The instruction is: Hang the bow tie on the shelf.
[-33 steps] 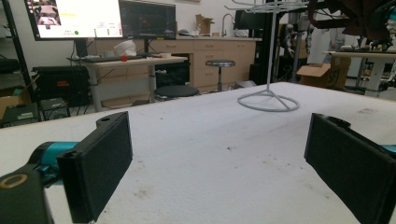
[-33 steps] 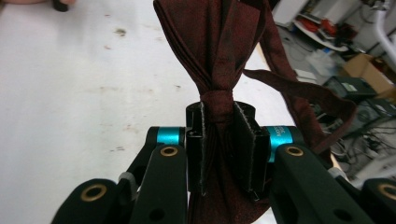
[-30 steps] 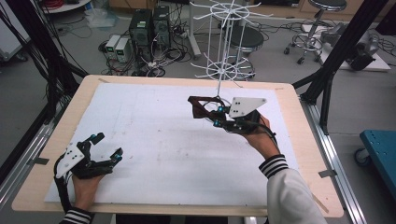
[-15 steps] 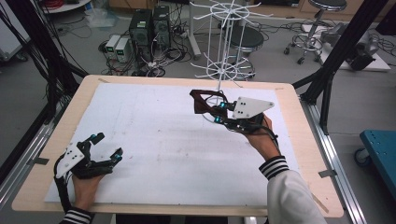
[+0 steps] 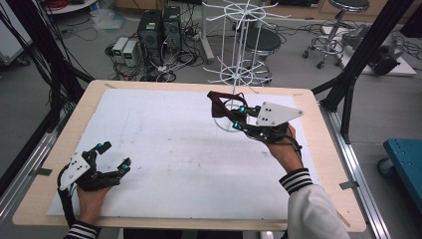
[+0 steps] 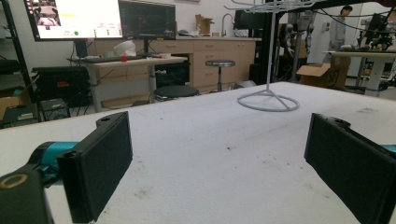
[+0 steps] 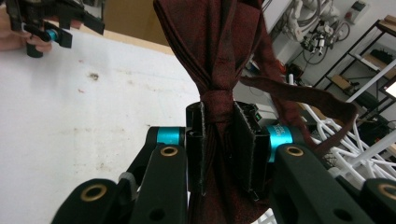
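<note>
A dark red fabric bow tie [image 7: 219, 56] is clamped in the right tongs [image 7: 219, 140] beside the white wire rack [image 5: 239, 74]; the left tongs [image 6: 219, 158] are held apart above the table [image 5: 169, 149].

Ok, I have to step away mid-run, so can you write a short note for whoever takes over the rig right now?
Right tool: shut on the dark red bow tie, pinched at its knot, held above the mat beside the white wire rack.
Left tool: open, nothing between its jaws, resting near the front left of the white mat.
Done: bow tie picked up and carried to the rack's base ring.
Left: it hangs on no arm of the rack yet; the next step is probably to hook it on one and let go. The strap trails loose, so watch for snags on the wires.
</note>
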Demonstrator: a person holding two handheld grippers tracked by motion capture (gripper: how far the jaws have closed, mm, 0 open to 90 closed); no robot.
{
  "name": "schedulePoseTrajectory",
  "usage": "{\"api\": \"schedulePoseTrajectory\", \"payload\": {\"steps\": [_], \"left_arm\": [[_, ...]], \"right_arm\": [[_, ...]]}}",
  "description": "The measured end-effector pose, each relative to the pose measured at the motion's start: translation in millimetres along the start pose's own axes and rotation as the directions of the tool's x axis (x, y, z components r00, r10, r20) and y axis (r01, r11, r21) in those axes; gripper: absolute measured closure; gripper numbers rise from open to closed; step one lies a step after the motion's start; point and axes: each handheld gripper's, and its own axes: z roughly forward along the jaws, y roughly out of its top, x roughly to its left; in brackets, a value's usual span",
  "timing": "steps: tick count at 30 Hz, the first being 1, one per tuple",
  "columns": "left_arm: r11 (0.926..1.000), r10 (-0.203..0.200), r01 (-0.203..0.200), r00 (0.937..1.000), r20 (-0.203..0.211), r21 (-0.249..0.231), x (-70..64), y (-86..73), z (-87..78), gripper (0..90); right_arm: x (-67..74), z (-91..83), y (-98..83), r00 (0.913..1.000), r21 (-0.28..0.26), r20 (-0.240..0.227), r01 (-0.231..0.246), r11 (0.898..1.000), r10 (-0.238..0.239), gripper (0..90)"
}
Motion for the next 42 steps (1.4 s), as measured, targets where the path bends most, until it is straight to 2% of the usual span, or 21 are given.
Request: {"api": "schedulePoseTrajectory", "payload": {"steps": [10, 15, 21, 27, 31, 36, 42], "left_arm": [[1.0, -0.002, 0.002, 1.0, 0.0, -0.001, 0.0, 0.0, 0.1, 8.1], [1.0, -0.005, 0.005, 1.0, -0.001, -0.006, -0.1, -0.2, 0.4, 8.1], [1.0, -0.004, 0.004, 1.0, -0.002, -0.007, 0.1, -0.1, 0.4, 8.1], [1.0, -0.004, 0.004, 1.0, -0.003, -0.005, 0.2, -0.1, 0.4, 8.1], [1.0, -0.003, 0.003, 1.0, -0.003, -0.005, 0.1, -0.1, 0.4, 8.1], [1.0, -0.004, 0.004, 1.0, -0.002, -0.003, 0.2, 0.0, 0.2, 8.1], [1.0, -0.005, 0.005, 1.0, -0.002, -0.004, 0.2, 0.0, 0.2, 8.1]], "right_arm": [[-3.5, -5.7, 0.4, 0.9987, -0.022, 0.051, -0.004, 1.0, 0.005, 75.9], [-8.4, -2.2, -3.1, 0.9981, -0.033, 0.045, -0.042, 0.999, 0.043, 75.8], [-13.2, 4.7, -6.5, 0.9931, -0.035, 0.08, -0.083, 0.996, 0.086, 75.8], [-15.9, 10.7, -9.1, 0.9859, -0.025, 0.123, -0.11, 0.994, 0.113, 75.8], [-17.5, 14.4, -11.5, 0.9803, 0.0, 0.156, -0.122, 0.993, 0.121, 75.8], [-20.9, 18.7, -16.0, 0.9746, -0.006, 0.165, -0.153, 0.988, 0.152, 75.7], [-21.9, 25.1, -20.6, 0.9725, 0.033, 0.175, -0.162, 0.986, 0.154, 75.7]]}}
